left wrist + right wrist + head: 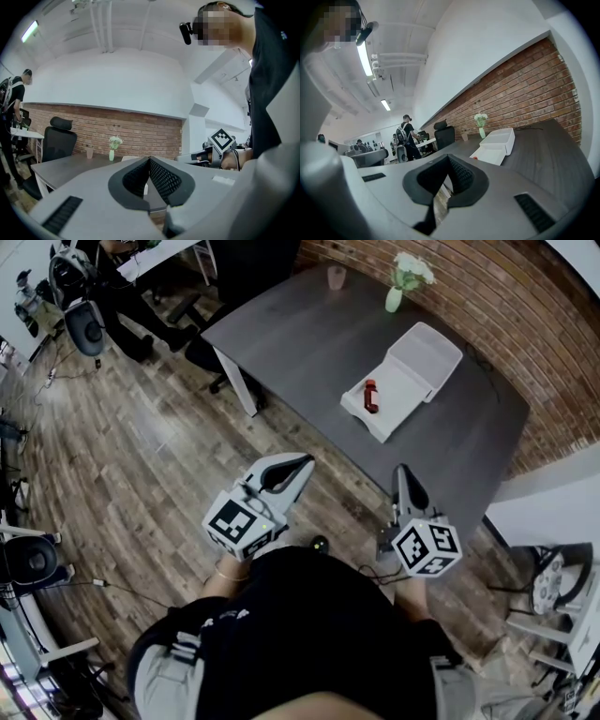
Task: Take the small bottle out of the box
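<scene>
A small red bottle (371, 396) lies in the lower half of an open white box (419, 360) on the dark grey table (309, 343). Both grippers hang over the wooden floor, short of the table's near edge and well away from the box. My left gripper (306, 463) points toward the table with its tips together and nothing between them; its own view shows the same for the left gripper (149, 160). My right gripper (401, 471) is shut and empty as well. Beyond the right gripper (449, 157) I see the box (500, 141) and a red speck of bottle (475, 158).
A green vase of white flowers (400, 287) and a cup (336, 277) stand at the table's far end by the brick wall. Office chairs (84, 322) and a person stand at the far left. More equipment (553, 582) sits at the right.
</scene>
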Available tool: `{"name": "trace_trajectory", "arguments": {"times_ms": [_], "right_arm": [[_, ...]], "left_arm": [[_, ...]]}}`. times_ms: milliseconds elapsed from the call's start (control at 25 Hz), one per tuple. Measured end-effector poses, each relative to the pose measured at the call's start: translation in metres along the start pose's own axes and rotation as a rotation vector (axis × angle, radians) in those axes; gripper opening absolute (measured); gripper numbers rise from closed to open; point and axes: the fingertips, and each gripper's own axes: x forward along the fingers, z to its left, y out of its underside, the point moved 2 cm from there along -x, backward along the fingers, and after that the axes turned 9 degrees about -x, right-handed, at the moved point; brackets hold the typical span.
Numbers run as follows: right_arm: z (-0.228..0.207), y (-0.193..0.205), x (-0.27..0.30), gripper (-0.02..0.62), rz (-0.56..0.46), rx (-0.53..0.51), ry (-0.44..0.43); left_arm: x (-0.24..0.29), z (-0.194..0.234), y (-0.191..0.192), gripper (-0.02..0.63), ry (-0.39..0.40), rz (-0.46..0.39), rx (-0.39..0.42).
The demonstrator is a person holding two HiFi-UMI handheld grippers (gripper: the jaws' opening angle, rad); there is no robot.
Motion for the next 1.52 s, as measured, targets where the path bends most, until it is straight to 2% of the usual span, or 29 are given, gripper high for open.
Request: {"name": "trace_trajectory", "arguments": {"times_ms": [320, 480, 880, 1160, 1520], "right_arm": [[-0.002, 0.011, 0.007, 0.002, 0.016, 0.018, 0.014], [-0.014, 0.010, 0.013, 0.002, 0.021, 0.018, 0.068], [-0.052, -0.022, 0.051, 0.002, -0.019, 0.024, 0.231], [-0.067, -0.038, 0.091, 0.002, -0.022, 0.012, 0.295], [-0.070, -0.044, 0.147, 0.026, 0.020, -0.012, 0.326]], "left_arm": [[0.006, 0.022, 0.009, 0.002, -0.014, 0.045, -0.008], [0.033, 0.034, 0.011, 0.002, 0.056, 0.047, -0.033], [0.131, 0.077, -0.027, 0.002, 0.257, 0.035, 0.010], [0.178, 0.115, -0.041, 0.002, 0.320, 0.046, -0.002], [0.215, 0.163, -0.046, 0.002, 0.381, 0.051, -0.016]]}}
